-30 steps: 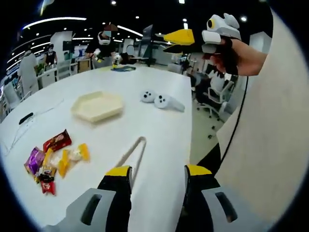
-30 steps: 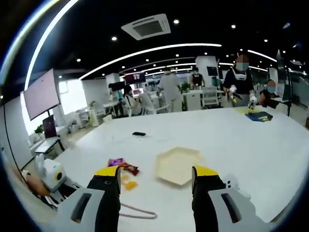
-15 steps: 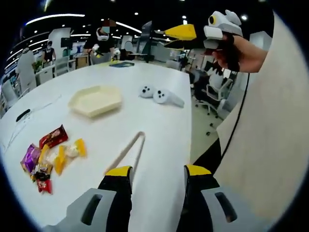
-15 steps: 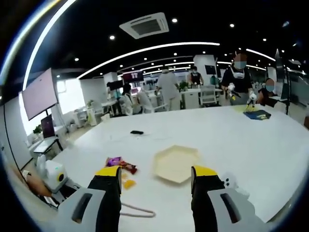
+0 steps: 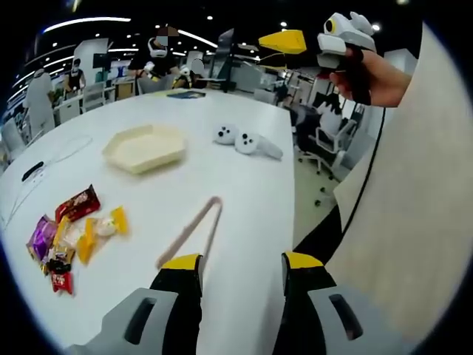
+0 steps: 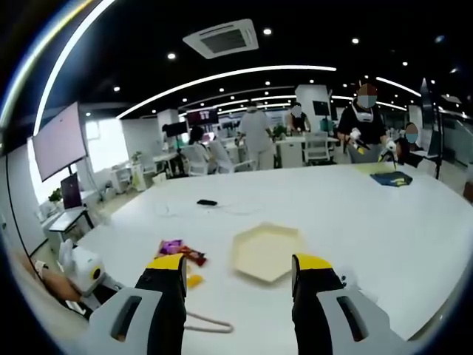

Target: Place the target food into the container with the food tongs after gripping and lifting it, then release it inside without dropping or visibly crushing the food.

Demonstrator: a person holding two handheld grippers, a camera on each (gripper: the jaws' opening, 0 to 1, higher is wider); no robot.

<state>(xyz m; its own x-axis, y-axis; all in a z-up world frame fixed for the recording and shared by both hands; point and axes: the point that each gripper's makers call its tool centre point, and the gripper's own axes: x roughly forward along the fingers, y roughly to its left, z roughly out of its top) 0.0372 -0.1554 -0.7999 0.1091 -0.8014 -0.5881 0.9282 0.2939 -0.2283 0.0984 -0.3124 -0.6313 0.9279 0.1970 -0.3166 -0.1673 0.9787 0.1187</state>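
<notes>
Wide white table (image 5: 244,214) bearing everything, nothing started: hexagonal cream container (image 5: 144,148) empty at the far side, food tongs (image 5: 191,233) flat near the close edge, untouched. Heap of wrapped snacks (image 5: 70,237) well apart from the container, none lifted. Left gripper (image 5: 240,268) and right gripper (image 6: 238,268) both with jaws apart, clamped on nothing; tongs, pick, carry and release all left.

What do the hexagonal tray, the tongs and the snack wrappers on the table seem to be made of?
Hexagonal tray: probably moulded plastic, matte cream with a thin raised rim.
Tongs: possibly wood or bamboo, going by the dull tan colour, though plastic cannot be ruled out.
Snack wrappers: likely plastic film or foil, brightly coloured and crinkled.
</notes>
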